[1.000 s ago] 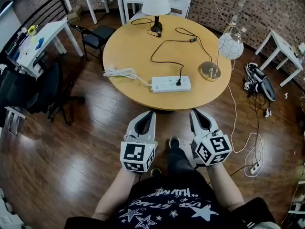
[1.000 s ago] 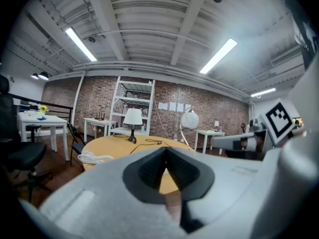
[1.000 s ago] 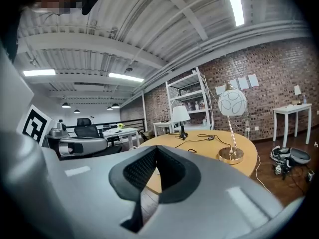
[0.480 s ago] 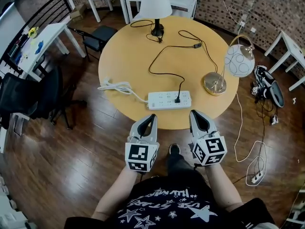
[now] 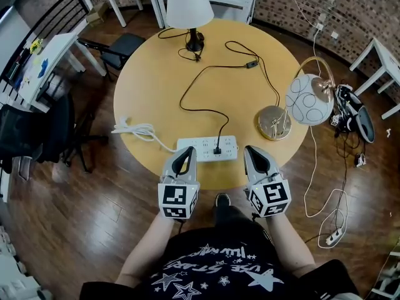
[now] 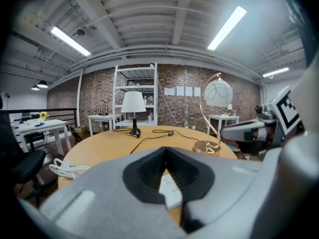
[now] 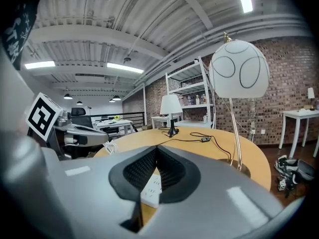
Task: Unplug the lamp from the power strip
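Observation:
A white power strip (image 5: pixel 199 149) lies near the front edge of the round wooden table (image 5: pixel 150 86). A black plug (image 5: pixel 217 150) sits in it. Its black cord (image 5: pixel 187 99) winds back to a lamp with a white shade (image 5: pixel 186 4) at the far side. My left gripper (image 5: pixel 185 152) is shut and empty, its tips just short of the strip's left end. My right gripper (image 5: pixel 252 151) is shut and empty, just right of the strip. The strip (image 6: pixel 172 190) shows behind the left gripper (image 6: pixel 165 151), and the strip (image 7: pixel 151 190) behind the right gripper (image 7: pixel 156 148).
A gold lamp with a round white globe (image 5: pixel 310 99) stands on a brass base (image 5: pixel 273 122) at the table's right. The strip's white cable (image 5: pixel 139 130) coils at the left edge. A black chair (image 5: pixel 122 44), white side tables and loose cords on the floor (image 5: pixel 328 230) surround the table.
The person has stepped closer to the table. Both grippers have moved forward, from over the floor to the table's front edge, either side of the power strip. Both stayed shut.

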Demonstrator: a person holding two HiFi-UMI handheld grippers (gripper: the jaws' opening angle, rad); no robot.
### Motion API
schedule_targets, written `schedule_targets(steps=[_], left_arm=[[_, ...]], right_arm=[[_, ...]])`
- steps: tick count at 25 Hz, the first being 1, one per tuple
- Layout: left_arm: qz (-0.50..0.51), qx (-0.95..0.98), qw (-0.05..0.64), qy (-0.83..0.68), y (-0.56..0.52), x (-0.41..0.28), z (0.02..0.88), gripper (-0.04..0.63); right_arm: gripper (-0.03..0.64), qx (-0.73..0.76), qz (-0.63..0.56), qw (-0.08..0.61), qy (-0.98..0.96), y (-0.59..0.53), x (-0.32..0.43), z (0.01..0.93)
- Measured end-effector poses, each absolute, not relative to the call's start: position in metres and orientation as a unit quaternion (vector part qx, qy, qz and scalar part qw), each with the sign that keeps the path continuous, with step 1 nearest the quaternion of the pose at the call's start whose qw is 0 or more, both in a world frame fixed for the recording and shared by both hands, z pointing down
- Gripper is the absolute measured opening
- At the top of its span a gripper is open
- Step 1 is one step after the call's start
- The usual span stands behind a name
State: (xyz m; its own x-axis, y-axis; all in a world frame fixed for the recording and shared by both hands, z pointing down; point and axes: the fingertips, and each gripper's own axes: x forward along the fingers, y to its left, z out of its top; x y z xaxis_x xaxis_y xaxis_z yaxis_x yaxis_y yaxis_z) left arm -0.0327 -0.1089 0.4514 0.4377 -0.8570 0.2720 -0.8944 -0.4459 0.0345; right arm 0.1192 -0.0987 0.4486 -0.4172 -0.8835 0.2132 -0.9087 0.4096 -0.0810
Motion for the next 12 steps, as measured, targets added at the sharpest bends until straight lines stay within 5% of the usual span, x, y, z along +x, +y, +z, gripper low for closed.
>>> schedule_targets(steps=[12], left_arm=[[0.151, 0.822, 0.123, -0.535, -0.137, -0.011, 0.501, 0.003]], right_arm=[[0.008, 0.466, 0.106, 0.098, -0.873, -0.125, 0.118, 0.487]])
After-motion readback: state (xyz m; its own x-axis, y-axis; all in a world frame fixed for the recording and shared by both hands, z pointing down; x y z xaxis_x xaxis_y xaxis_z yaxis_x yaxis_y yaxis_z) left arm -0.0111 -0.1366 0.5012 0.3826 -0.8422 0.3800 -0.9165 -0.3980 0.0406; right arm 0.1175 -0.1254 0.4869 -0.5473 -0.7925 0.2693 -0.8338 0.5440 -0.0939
